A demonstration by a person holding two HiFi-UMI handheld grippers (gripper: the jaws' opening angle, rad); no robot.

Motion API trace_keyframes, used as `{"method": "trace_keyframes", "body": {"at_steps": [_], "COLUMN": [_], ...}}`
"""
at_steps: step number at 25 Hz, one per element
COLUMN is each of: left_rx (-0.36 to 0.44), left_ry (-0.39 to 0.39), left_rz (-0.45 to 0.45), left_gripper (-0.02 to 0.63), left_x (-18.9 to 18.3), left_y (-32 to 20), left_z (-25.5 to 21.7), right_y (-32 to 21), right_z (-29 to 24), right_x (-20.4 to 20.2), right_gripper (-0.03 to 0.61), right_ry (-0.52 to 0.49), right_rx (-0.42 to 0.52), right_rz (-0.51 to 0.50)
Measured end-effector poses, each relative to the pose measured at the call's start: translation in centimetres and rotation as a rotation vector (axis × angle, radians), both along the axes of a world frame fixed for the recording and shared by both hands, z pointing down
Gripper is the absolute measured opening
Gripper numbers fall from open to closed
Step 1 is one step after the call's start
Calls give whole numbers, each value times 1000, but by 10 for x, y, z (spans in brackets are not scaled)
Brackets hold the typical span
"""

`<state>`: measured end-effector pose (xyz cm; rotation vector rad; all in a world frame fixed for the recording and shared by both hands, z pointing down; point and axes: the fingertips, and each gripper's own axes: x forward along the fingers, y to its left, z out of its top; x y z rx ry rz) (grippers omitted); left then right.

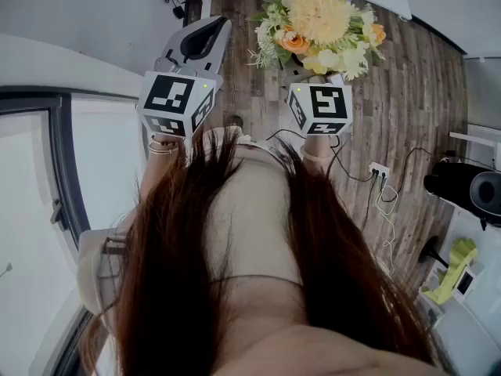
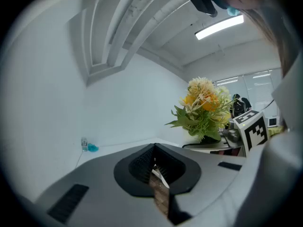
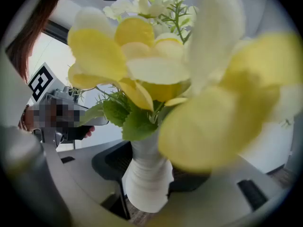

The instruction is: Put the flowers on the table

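Head view looks down past your hair and body to a wooden floor, with both tools held out ahead of you. Your left tongs reach forward above its marker cube with nothing in them. Just beside them, your right tongs carry the flowers, a bunch of yellow, white and orange blooms with green leaves that hides the tips of the tongs and hangs over the floor. Left gripper view shows your left tongs drawn together with nothing between the dark ribbed pads, leaving only a thin sliver of floor showing behind them. The bouquet stands upright off to the right of this view, next to the right tool's cube. Right gripper view shows your right tongs clamped on a white ribbed vase, one pad on either side of it. The vase stands upright, and blurred yellow petals and green leaves fill most of the picture above it.
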<state>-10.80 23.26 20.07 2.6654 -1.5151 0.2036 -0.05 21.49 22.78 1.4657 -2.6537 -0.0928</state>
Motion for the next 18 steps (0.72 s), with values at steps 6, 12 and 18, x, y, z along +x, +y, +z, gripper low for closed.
{"method": "trace_keyframes", "body": {"at_steps": [6,12,18], "left_rx": [0,4,-7], "left_ry": [12,39,46], "left_rz": [22,58,96], "left_gripper": [5,5,5], "left_x": [-1,1,0], "left_y": [-4,-8,-20], "left_z": [5,10,10], "right_y": [-3,-3,-14], "right_z": [-1,0,-3], "right_x": [-2,-2,-7], "right_gripper": [253,255,255], "right_ry": [-8,3,15], "right_rx": [18,34,35], "right_rz": [19,52,77]}}
